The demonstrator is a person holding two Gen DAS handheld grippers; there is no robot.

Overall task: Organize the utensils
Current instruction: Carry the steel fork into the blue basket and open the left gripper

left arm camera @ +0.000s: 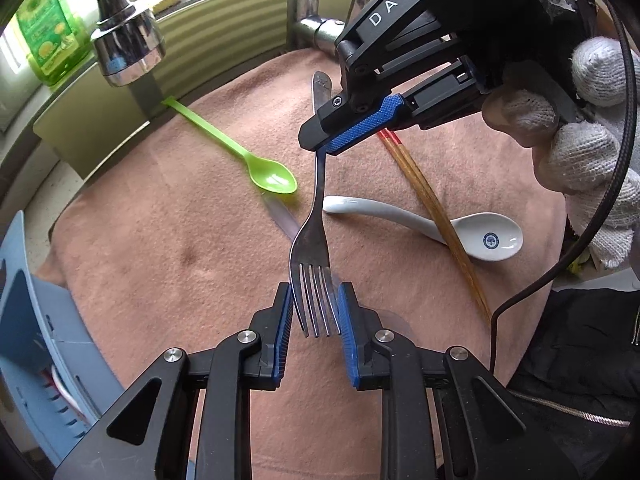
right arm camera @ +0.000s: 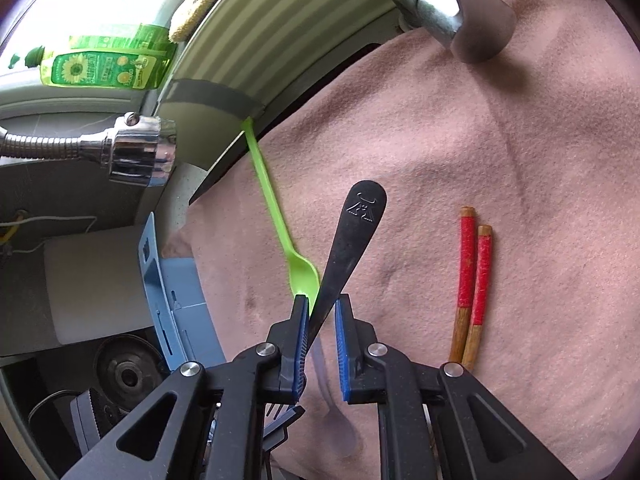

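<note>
A dark metal fork (left arm camera: 314,220) hangs lifted above the pink towel (left arm camera: 180,240), held at both ends. My left gripper (left arm camera: 314,292) is shut on its tines, a pad pressing on each side. My right gripper (left arm camera: 316,144), in a white-gloved hand (left arm camera: 592,152), is shut on the handle further up. In the right wrist view the fork's handle (right arm camera: 352,240) rises between the pads of the right gripper (right arm camera: 322,304). On the towel lie a green plastic spoon (left arm camera: 240,156), a white ceramic spoon (left arm camera: 480,236) and a pair of red-topped chopsticks (left arm camera: 436,208).
A blue plastic organizer (left arm camera: 32,320) stands at the towel's left edge. A chrome faucet head (left arm camera: 128,48) hangs over the far left, with a green bottle (left arm camera: 48,32) behind it. A translucent utensil (left arm camera: 280,216) lies under the fork. A striped board (left arm camera: 224,20) lines the back.
</note>
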